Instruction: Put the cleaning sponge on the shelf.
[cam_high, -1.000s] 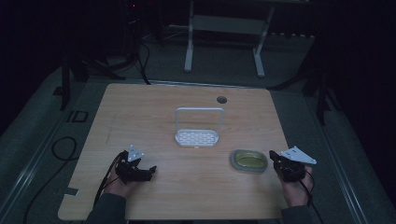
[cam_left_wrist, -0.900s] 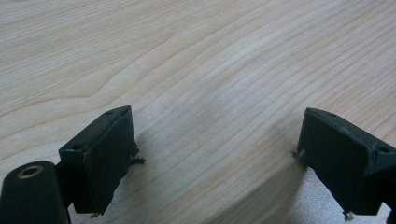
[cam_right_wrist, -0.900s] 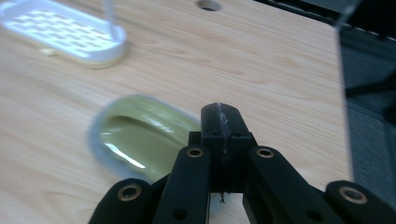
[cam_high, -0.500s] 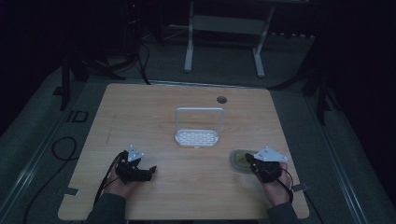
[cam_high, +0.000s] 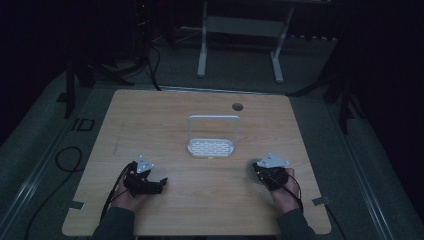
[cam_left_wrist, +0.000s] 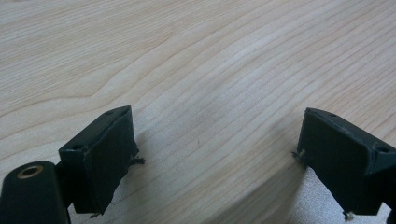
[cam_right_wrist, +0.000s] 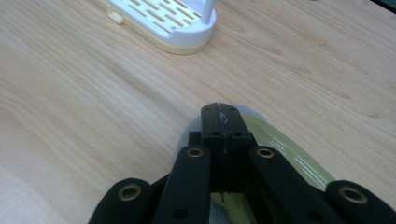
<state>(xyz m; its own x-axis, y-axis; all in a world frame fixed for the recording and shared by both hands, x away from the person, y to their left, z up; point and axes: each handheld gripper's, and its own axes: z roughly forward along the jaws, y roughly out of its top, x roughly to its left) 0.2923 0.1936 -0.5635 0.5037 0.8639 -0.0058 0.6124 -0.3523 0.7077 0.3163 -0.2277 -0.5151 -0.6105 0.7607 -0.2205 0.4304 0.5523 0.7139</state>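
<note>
A person sits at a wooden table (cam_high: 200, 200) with a tool in each hand. The left tool (cam_high: 159, 185) rests low near the front edge, and its two black jaws are spread wide with bare wood between them. The right tool (cam_right_wrist: 219, 112) has its jaws pressed tight together, right over a yellow-green dish (cam_right_wrist: 285, 144). I cannot tell if it pinches the rim. A white rack (cam_high: 211, 146) stands in the middle, just behind the dish.

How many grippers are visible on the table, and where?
2: the left gripper at the near left of the wooden table, and the right gripper at the near right.
</note>
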